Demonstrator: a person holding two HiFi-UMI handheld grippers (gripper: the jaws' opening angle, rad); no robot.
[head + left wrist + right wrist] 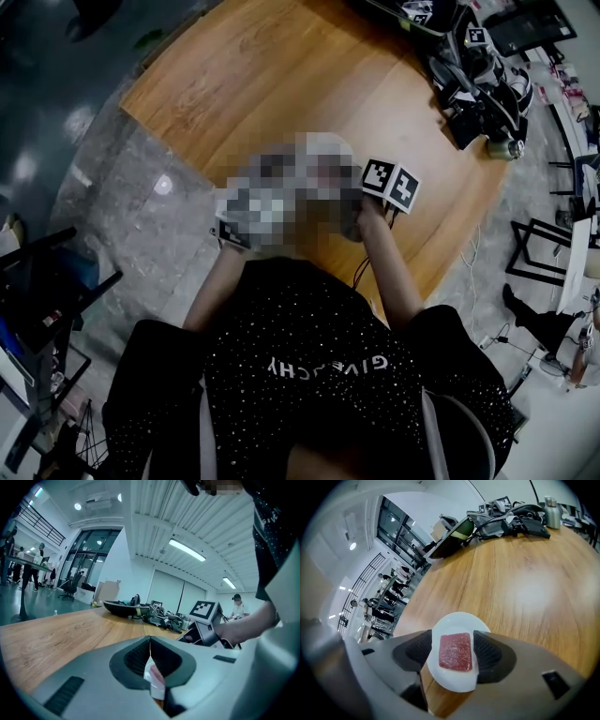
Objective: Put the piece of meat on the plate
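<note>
A red slab of meat (455, 651) lies on a small white plate (457, 623) over the wooden table. My right gripper (452, 638) is open, its dark pads on either side of the meat with a sliver of white plate showing between. In the head view its marker cube (389, 185) sits just right of the mosaic patch. My left gripper (150, 641) is shut on a thin white piece with pink on it (154, 679), seemingly the plate's rim seen edge-on. From there the right gripper (206, 620) shows ahead to the right. The plate is hidden in the head view.
The wooden table (281, 75) stretches away. A heap of black gear and cables (506, 520) and a metal flask (551, 513) lie at its far end, with a can (504, 148) near the edge. People stand far off (28, 569).
</note>
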